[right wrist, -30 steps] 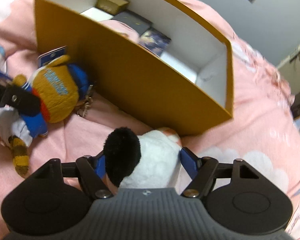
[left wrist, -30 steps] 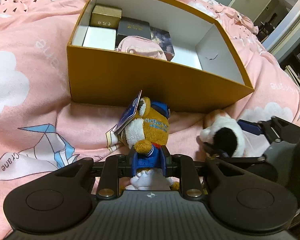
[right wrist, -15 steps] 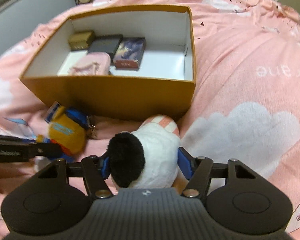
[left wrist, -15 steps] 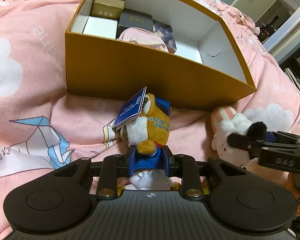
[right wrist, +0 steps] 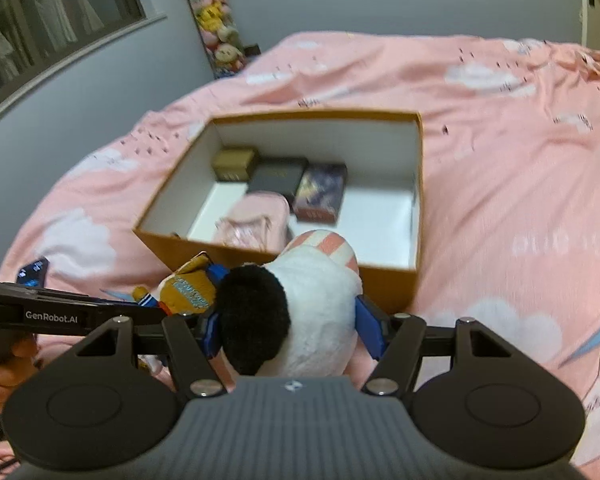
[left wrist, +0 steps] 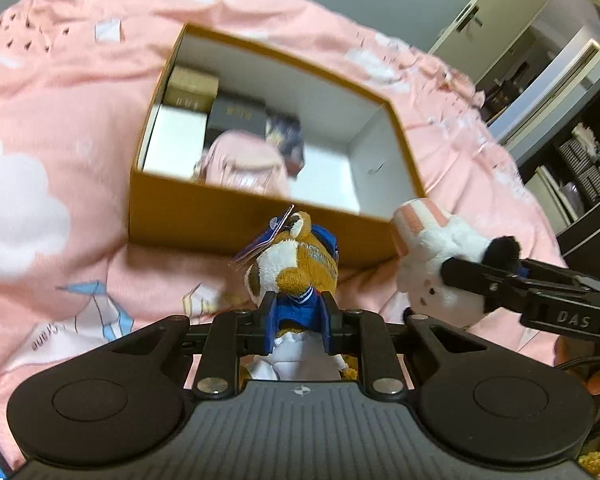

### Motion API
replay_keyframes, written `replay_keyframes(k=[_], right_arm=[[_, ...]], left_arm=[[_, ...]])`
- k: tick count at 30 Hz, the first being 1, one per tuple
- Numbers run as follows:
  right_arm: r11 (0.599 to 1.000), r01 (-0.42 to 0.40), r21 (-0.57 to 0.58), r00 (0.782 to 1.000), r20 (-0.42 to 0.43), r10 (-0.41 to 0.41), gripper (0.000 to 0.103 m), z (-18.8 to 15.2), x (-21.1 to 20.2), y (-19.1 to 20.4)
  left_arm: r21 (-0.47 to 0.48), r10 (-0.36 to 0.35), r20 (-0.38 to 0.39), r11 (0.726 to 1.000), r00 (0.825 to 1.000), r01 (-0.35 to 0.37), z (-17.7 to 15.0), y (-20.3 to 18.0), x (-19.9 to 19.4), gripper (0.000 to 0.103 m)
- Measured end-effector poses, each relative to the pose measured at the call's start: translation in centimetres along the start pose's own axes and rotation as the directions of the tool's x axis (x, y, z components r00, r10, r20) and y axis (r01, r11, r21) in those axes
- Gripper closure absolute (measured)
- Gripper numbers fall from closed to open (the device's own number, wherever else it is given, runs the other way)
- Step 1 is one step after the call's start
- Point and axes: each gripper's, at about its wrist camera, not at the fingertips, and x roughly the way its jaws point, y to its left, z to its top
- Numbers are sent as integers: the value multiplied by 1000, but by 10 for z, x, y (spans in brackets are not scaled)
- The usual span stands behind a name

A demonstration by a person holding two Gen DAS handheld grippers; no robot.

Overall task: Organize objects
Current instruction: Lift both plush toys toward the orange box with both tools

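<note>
An orange-brown plush bear [left wrist: 300,264] in a blue jacket, with a paper tag, hangs in my left gripper [left wrist: 298,312]. Its jaws are closing and the pads press on the bear's body. My right gripper [right wrist: 288,320] is shut on a white plush [right wrist: 320,292] with a black pompom and pink-striped end. Both toys are lifted just in front of the near wall of the open orange box [left wrist: 228,216]. In the right wrist view the bear [right wrist: 188,284] and left gripper [right wrist: 156,308] sit at the lower left. The box [right wrist: 388,284] holds a gold box [right wrist: 236,162], a black box [right wrist: 278,178], a dark printed box [right wrist: 322,194] and a pink pouch [right wrist: 256,224].
The box rests on a pink bedcover [right wrist: 500,160] with white clouds. Its right half shows bare white floor [right wrist: 380,228]. A column of soft toys [right wrist: 216,24] stands by the grey wall. Shelves [left wrist: 580,160] and a door [left wrist: 480,20] lie beyond the bed. A hand [right wrist: 4,376] grips the left handle.
Both grippers have risen off the bedcover with their plush toys still gripped. The right gripper has rolled level and now looks down into the box from higher up.
</note>
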Motion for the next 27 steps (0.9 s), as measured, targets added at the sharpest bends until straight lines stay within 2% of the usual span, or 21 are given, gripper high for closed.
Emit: replay_keyframes(k=[5, 9, 14, 19, 23, 27], right_arm=[[999, -34, -14, 998, 60, 35, 37, 20, -5, 2], [996, -82, 31, 990, 121, 78, 37, 42, -10, -6], [996, -72, 54, 982, 179, 61, 37, 71, 0, -16], [996, -24, 82, 989, 145, 11, 37, 85, 34, -30], [996, -2, 93, 998, 70, -4, 37, 81, 64, -40], [995, 19, 93, 1000, 10, -20, 37, 74, 84, -48]], left_arm=[[20, -51, 79, 999, 996, 49, 16, -15, -19, 80], [25, -72, 152, 997, 986, 69, 39, -26, -24, 80], [25, -72, 222, 997, 972, 68, 69, -37, -13, 80], [-44, -56, 185, 997, 981, 65, 87, -28, 25, 80], [-90, -60, 129, 993, 990, 71, 89, -18, 59, 81], [-98, -63, 105, 993, 992, 73, 90, -17, 80, 84]])
